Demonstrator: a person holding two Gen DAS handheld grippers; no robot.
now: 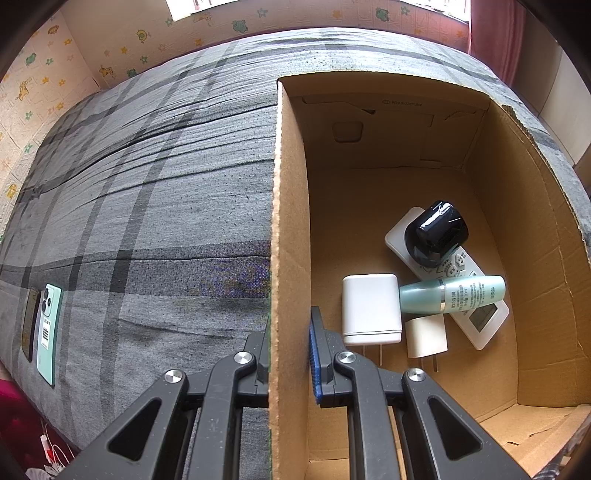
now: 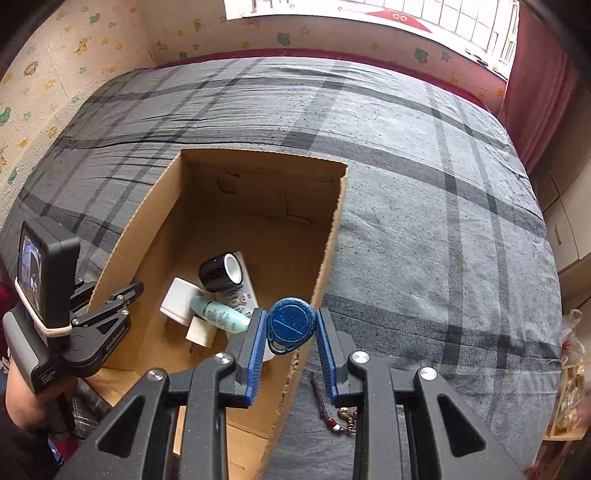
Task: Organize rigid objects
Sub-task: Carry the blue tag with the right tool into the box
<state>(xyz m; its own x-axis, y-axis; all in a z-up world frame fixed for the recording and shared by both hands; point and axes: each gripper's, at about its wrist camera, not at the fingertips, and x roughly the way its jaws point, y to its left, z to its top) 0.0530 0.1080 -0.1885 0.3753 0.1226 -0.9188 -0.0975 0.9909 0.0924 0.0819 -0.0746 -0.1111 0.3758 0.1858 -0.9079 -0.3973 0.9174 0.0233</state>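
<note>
In the left wrist view the left gripper (image 1: pixel 290 354) is clamped on the cardboard box (image 1: pixel 290 221) wall, chargers (image 1: pixel 370 308), bottle (image 1: pixel 452 294) and remote (image 1: pixel 476 314) inside, while in the right wrist view the right gripper (image 2: pixel 291 328) grips a blue key fob (image 2: pixel 291 324) over the box rim.

A bed (image 2: pixel 424 177) with a grey plaid cover is filling most of both views. Cream wallpaper (image 2: pixel 55 85) printed with small animals and stars is running behind its far and left edges. Daylight is entering through a window (image 2: pixel 369 9) above the far edge. A red curtain (image 2: pixel 535 96) is hanging at the right.
</note>
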